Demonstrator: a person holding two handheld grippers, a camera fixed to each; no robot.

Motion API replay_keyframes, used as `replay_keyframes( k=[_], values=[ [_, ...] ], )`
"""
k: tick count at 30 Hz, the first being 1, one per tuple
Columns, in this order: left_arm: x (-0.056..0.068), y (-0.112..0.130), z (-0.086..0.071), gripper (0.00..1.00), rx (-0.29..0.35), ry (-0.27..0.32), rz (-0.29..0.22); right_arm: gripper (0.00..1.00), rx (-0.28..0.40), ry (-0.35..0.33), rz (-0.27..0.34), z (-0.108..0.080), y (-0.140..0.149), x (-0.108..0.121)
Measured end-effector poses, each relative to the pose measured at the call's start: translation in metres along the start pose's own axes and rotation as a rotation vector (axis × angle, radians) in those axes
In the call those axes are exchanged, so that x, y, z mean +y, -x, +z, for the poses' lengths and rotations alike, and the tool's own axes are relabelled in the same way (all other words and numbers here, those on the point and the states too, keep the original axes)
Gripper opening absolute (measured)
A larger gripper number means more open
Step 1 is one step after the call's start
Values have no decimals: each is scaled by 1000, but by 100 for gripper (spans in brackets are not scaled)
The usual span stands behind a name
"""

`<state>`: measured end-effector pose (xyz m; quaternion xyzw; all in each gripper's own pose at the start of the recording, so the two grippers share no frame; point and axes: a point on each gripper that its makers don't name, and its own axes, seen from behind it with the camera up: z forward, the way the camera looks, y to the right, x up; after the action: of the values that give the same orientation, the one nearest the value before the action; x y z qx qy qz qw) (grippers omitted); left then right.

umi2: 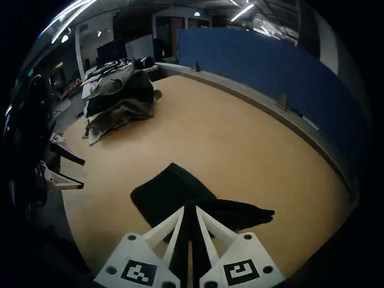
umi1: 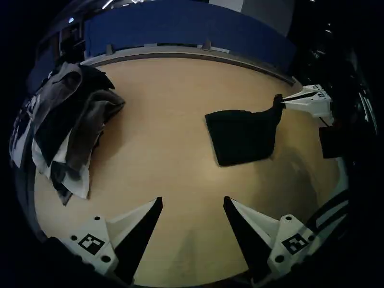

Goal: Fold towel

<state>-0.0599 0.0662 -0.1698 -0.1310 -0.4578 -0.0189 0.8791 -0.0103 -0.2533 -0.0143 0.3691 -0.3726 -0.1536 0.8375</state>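
Towel [umi1: 240,137], dark and partly folded, lies on the table [umi1: 168,91], right of centre. The right gripper [umi1: 284,100] is closed on its far right corner and holds it raised. The left gripper [umi1: 192,200] hangs open and empty, the towel's free left edge ahead and slightly to the right of its fingers.

pinched corner: the bit of towel [umi2: 173,197] inside the right tool [umi2: 191,207] is hidden between its pressed-together fingers (how much, cannot tell).
right tool's rear: lost in the dark at the left gripper view's right edge.
left tool [umi2: 82,174]: rear merges with dark shapes in the right gripper view.
clothes pile [umi1: 72,120]: pieces too tangled to tell apart; left side cut off.
far desks [umi2: 110,57]: too small and dim to make out.
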Motion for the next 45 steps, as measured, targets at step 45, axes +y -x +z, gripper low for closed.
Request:
replay_keyframes(
  k=[45],
  values=[
    [-24, 19, -12, 94, 24, -27, -93, 39, -104, -233, -71, 80, 32, -110]
  ],
)
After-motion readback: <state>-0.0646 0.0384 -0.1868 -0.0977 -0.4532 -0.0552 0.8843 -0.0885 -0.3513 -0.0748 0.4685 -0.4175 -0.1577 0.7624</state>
